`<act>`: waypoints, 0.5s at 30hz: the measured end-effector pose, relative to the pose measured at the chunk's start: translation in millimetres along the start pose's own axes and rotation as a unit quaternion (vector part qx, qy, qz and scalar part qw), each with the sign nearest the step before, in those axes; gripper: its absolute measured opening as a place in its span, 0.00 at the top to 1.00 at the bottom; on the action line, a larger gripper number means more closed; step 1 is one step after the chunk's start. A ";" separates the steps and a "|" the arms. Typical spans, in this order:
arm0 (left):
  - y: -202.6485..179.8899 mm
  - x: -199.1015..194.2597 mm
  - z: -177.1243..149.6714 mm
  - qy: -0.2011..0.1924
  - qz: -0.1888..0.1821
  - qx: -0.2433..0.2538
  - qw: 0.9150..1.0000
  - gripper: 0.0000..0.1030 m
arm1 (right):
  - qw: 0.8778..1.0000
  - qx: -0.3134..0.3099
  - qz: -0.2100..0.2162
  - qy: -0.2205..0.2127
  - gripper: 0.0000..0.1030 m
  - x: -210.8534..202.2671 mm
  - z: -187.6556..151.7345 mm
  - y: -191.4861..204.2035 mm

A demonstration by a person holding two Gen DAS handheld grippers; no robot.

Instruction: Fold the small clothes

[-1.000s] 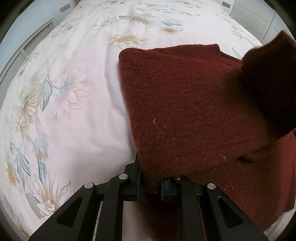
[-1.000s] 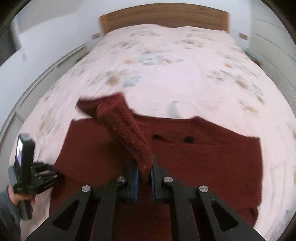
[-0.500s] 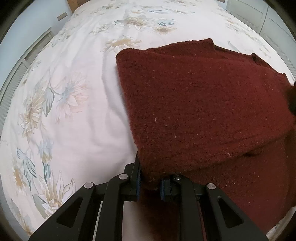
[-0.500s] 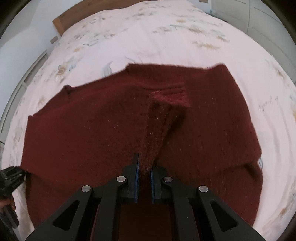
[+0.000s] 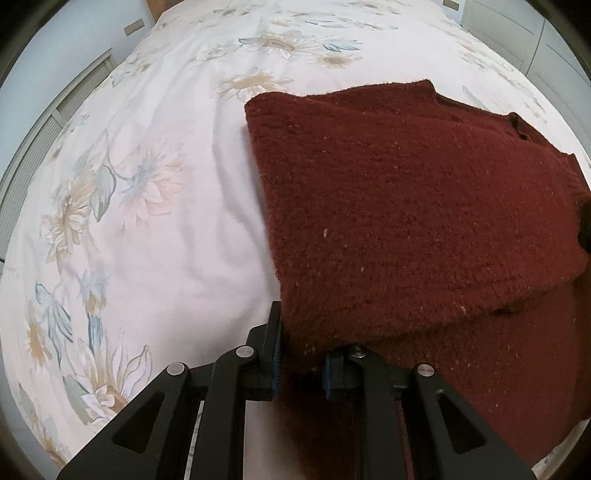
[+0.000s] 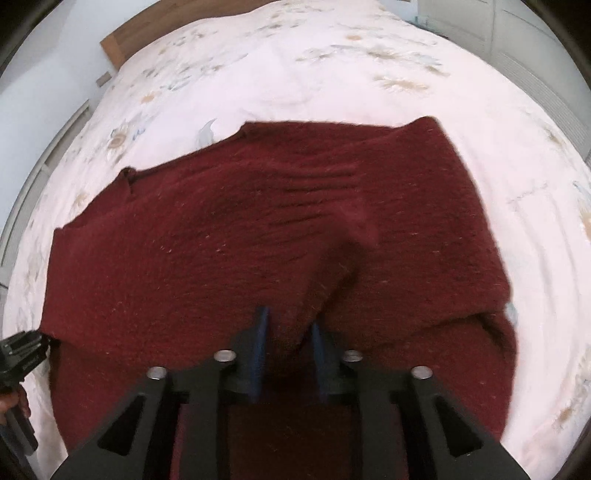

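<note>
Risk: sweater (image 6: 229, 236) fold slips. Right tool (image 6: 288, 343) opening, knit between pads, may snag. Left tool (image 5: 299, 350) opening, near edge hem between pads, may drag.

A bedroom in a home.

A wide bed (image 5: 155, 229) is filling both views, wearing a pale cover printed with large faded flowers (image 5: 144, 181) and grey-blue leaves. A wooden headboard (image 6: 122, 44) is standing at its far end against a plain pale wall (image 6: 48, 74), and white panelled cupboard doors (image 5: 506, 29) are lining the side of the room. A dark red knitted sweater (image 6: 258, 229) is lying spread on the cover.
</note>
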State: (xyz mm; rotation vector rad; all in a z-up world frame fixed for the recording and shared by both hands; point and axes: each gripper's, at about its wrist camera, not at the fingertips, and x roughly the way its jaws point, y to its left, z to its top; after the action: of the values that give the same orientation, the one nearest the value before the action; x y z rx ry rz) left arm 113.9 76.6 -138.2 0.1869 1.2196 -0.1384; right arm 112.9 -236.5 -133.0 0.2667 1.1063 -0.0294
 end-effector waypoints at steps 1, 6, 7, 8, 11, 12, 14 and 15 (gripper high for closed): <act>0.4 -0.8 -0.3 0.004 0.000 -0.003 1.000 0.80 | 1.000 0.001 -0.005 -0.002 0.67 -3.7 0.1 -2.9; 9.3 -29.2 -5.5 0.002 -0.011 -0.039 0.999 0.50 | 0.999 0.000 -0.043 -0.013 0.31 -27.6 4.9 -22.2; 10.8 -34.8 -5.9 -0.002 -0.014 -0.043 0.999 0.42 | 0.999 -0.001 -0.048 -0.018 0.29 -33.4 6.5 -25.1; 12.5 -43.9 -6.2 -0.005 -0.018 -0.047 0.999 0.33 | 0.998 -0.003 -0.053 -0.024 0.25 -40.7 8.1 -27.6; 12.3 -64.3 -7.1 -0.012 -0.028 -0.048 0.998 0.13 | 0.997 -0.020 -0.064 -0.040 0.21 -56.1 13.9 -24.5; 10.5 -73.2 -6.9 -0.022 -0.031 -0.047 0.998 0.10 | 0.997 -0.028 -0.066 -0.043 0.19 -58.7 15.6 -21.6; -1.2 -87.3 -1.7 -0.039 -0.038 -0.042 0.998 0.01 | 0.996 -0.043 -0.068 -0.049 0.16 -62.8 18.2 -12.1; -2.7 -91.6 0.2 -0.046 -0.041 -0.039 0.997 0.01 | 0.995 -0.054 -0.066 -0.052 0.12 -64.1 18.9 -4.4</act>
State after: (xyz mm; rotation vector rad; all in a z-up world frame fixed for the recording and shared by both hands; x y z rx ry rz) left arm 82.5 74.4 -52.1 0.0607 1.1386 -0.1689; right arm 100.0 -252.0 -69.1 0.0932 1.0160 -0.0999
